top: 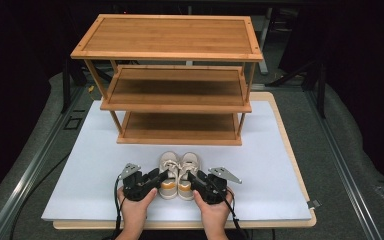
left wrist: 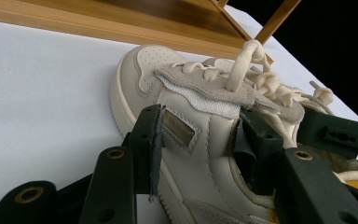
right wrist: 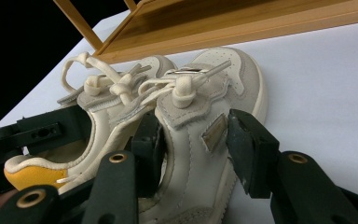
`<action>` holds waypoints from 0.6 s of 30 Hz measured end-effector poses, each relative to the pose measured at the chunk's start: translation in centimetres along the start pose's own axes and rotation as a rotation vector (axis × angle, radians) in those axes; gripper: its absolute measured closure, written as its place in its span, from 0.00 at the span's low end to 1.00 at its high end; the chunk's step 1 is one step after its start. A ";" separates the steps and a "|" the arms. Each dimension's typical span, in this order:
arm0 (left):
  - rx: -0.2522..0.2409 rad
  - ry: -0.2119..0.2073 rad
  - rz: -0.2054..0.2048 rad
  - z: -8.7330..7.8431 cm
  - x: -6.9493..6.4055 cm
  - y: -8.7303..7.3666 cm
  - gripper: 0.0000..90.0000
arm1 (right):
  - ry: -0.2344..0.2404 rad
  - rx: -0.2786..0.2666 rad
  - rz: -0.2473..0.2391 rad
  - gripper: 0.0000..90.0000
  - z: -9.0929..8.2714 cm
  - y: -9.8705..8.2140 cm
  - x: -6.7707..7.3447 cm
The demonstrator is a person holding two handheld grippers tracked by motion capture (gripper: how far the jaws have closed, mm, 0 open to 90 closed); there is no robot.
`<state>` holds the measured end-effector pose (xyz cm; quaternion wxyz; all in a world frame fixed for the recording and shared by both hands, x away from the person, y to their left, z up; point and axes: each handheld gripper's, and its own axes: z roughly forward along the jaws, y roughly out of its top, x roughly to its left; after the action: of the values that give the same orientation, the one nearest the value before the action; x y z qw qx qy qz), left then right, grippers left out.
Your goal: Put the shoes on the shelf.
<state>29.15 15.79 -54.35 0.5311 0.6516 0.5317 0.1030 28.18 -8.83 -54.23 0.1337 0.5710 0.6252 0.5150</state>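
Note:
Two small cream sneakers stand side by side on the white tabletop (top: 90, 165), toes toward the rack. The left sneaker (top: 168, 170) (left wrist: 186, 107) has my left gripper (top: 162, 179) (left wrist: 200, 140) shut on its outer side wall, one jaw outside and one inside the opening. On the right sneaker (top: 188, 170) (right wrist: 200, 93), my right gripper (top: 194, 179) (right wrist: 198, 144) clamps the outer side wall the same way. Yellow heel lining shows on the left sneaker (right wrist: 107, 121) in the right gripper view. A hand holds each gripper near the table's front edge.
A three-tier wooden shoe rack (top: 170, 40) (left wrist: 121, 23) (right wrist: 242, 23) stands just beyond the sneakers, its lowest shelf (top: 180, 127) resting on the tabletop. The table has a wooden rim (top: 295, 160). Dark floor and metal rails lie on both sides.

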 end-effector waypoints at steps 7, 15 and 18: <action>-0.003 -0.002 0.001 -0.2 -0.1 0.4 0.61 | 0.005 -0.005 0.005 0.63 -0.1 0.3 0.1; -0.010 -0.005 0.003 -0.6 -0.3 1.3 0.61 | 0.013 -0.006 0.008 0.63 -0.4 1.2 0.5; -0.011 -0.009 0.001 -0.6 -0.4 1.6 0.62 | 0.007 -0.011 0.006 0.63 -0.5 1.5 0.7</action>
<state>29.45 16.04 -52.67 0.5372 0.6492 0.5285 0.1033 28.44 -8.81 -52.54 0.1333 0.5705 0.6210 0.5207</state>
